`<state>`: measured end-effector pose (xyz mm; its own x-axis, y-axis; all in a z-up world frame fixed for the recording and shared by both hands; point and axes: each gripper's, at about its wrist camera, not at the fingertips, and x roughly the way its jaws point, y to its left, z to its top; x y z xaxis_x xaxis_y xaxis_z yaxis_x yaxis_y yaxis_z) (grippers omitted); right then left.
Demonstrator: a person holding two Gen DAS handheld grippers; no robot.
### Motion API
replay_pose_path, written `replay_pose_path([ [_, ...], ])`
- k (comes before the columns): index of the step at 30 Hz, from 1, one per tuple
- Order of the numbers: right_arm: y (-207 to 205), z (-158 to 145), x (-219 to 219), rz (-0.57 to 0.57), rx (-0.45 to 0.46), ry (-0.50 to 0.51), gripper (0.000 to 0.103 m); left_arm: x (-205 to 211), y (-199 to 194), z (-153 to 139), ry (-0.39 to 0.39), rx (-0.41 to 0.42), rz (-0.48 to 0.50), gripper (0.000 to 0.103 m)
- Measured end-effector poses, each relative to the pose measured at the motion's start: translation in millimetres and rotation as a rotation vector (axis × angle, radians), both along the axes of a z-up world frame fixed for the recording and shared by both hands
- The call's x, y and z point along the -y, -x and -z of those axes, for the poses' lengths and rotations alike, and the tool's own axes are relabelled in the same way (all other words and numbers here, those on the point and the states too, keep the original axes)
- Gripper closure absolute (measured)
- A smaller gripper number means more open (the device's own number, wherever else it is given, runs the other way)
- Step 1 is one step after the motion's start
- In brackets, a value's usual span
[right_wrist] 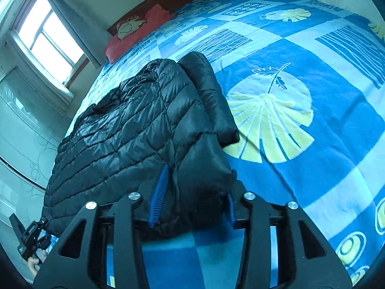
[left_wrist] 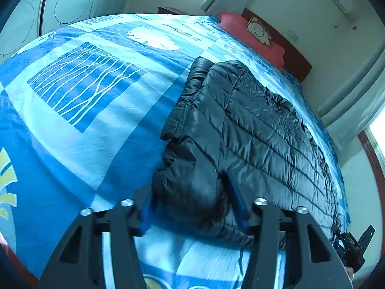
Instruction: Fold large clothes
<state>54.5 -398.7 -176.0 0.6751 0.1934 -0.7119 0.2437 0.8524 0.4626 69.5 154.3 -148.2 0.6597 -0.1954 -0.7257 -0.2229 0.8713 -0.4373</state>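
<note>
Left wrist view showed the black puffer jacket (left_wrist: 252, 125) folded on the blue bedspread (left_wrist: 84, 120). Both the left gripper (left_wrist: 195, 207) and the right gripper (right_wrist: 192, 192) stood open around its near edge, not pressing it.

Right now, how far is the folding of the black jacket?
Done: the black puffer jacket lies folded lengthwise on the blue bedspread, one sleeve along its edge. In hand: the left gripper and right gripper each straddle a near corner, jaws apart. Left: probably folding it across once more.
</note>
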Motion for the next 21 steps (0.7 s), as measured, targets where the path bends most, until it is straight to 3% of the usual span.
replay_pose_path([
  [4, 20, -5, -6, -0.012, -0.028, 0.015, 0.053, -5, 12, -3, -0.036, -0.007, 0.015, 0.035],
  [9, 41, -16, -28, -0.071, -0.077, 0.103, 0.052, -16, 28, -13, -0.07, -0.013, 0.046, 0.033],
  [13, 50, -31, -54, -0.15, -0.065, 0.15, 0.053, -27, 35, -23, -0.104, -0.011, 0.051, 0.033],
  [17, 32, -49, -84, -0.232, -0.008, 0.162, 0.057, -37, 26, -34, -0.142, 0.006, 0.054, 0.033],
  [18, 22, -51, -92, -0.252, 0.0, 0.16, 0.063, -39, 19, -38, -0.143, 0.01, 0.062, 0.033],
  [21, -16, -55, -115, -0.308, 0.008, 0.138, 0.066, -38, -4, -45, -0.145, 0.025, 0.102, 0.03],
])
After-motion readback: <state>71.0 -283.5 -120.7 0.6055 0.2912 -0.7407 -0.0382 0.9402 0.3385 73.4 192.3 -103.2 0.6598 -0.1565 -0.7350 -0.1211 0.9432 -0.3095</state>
